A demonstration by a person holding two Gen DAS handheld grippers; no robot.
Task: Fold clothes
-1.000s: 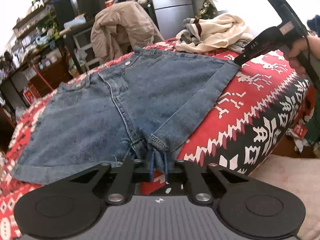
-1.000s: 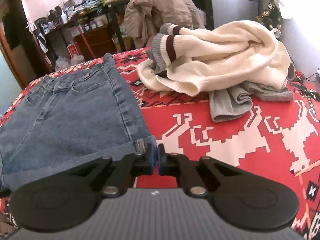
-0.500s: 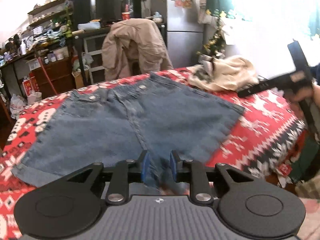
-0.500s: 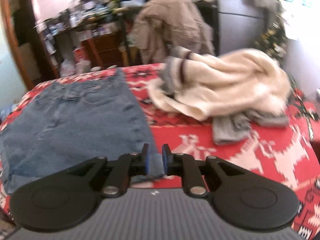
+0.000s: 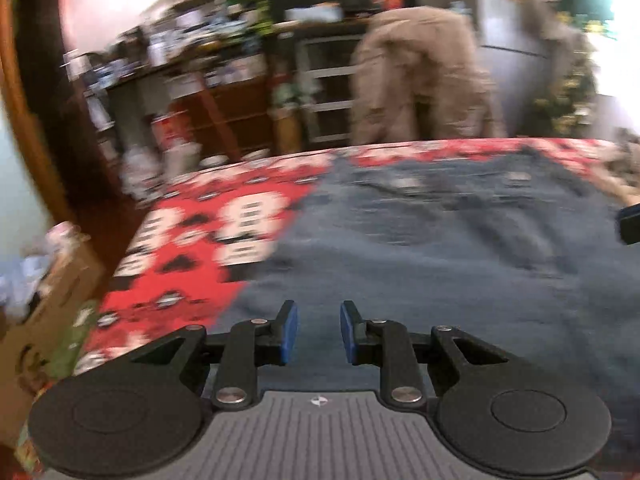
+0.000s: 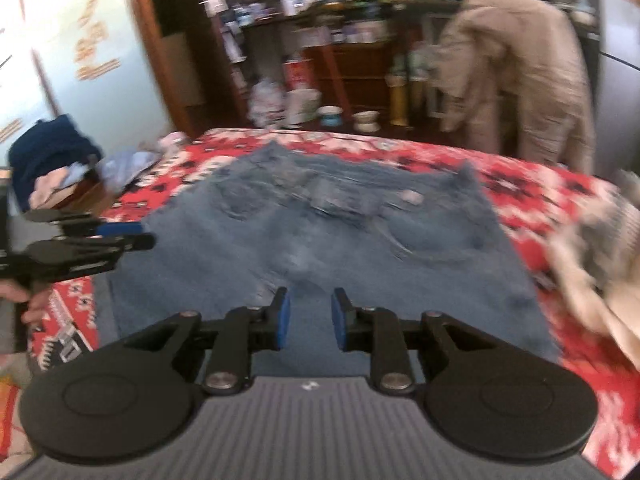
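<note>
The main risk is a poor bite on the denim shorts (image 6: 320,248). Both views are smeared with motion blur, so I can only guess where the hem ends near the bottom of each frame. A claw closing there may catch one layer alone, or pinch the red patterned blanket (image 6: 532,196) with the cloth and drag both. The denim looks stiff and heavy, so a shallow grip would likely slip and leave a skewed fold.

The left gripper (image 5: 315,334) is spread, its blue pads apart with nothing between them, low in its frame above the denim. The right gripper (image 6: 307,320) is likewise parted and empty, at the lower middle of its frame.

The shorts lie flat and spread, filling the centre of the right view, waistband toward the top. No fold line shows. A cream sweater (image 6: 600,264) crowds the right edge and could snag.
</note>
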